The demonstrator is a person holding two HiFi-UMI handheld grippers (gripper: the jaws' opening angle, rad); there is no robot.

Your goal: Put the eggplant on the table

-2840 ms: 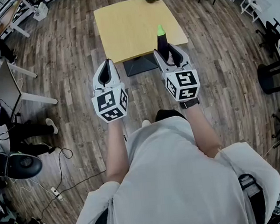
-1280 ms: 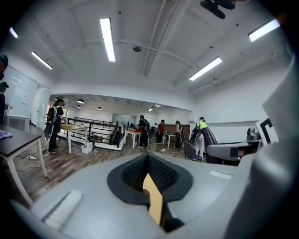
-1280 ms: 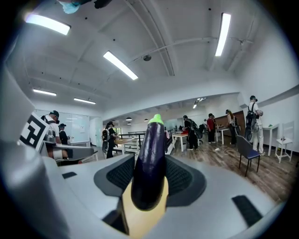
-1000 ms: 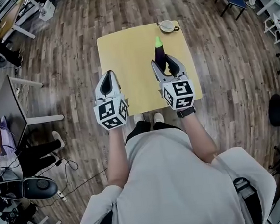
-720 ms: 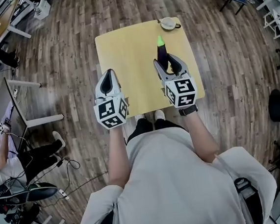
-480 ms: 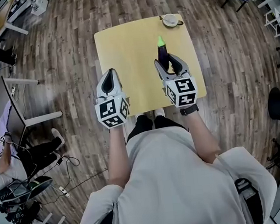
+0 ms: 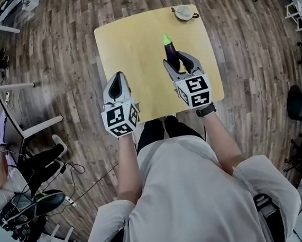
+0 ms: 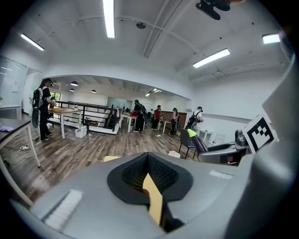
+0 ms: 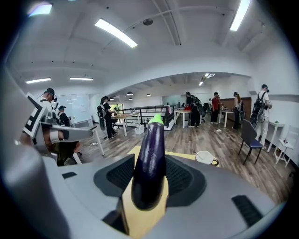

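A dark purple eggplant (image 7: 171,50) with a bright green tip stands upright between the jaws of my right gripper (image 7: 180,63), which is shut on it above the yellow square table (image 7: 133,45). In the right gripper view the eggplant (image 9: 149,163) fills the middle, its green tip pointing up and away. My left gripper (image 7: 117,85) hovers over the table's near left part, its jaws shut with nothing between them. In the left gripper view the left gripper (image 8: 152,193) shows only its closed pads.
A white cup on a saucer (image 7: 184,12) sits at the table's far right corner. Wooden floor surrounds the table. Desks, chairs and a seated person (image 7: 18,173) are at the left; a black stool (image 7: 297,98) stands at the right.
The table has come nearer and now lies under both grippers. My right gripper still holds the eggplant, carried further over the tabletop. The left gripper has kept its pose.
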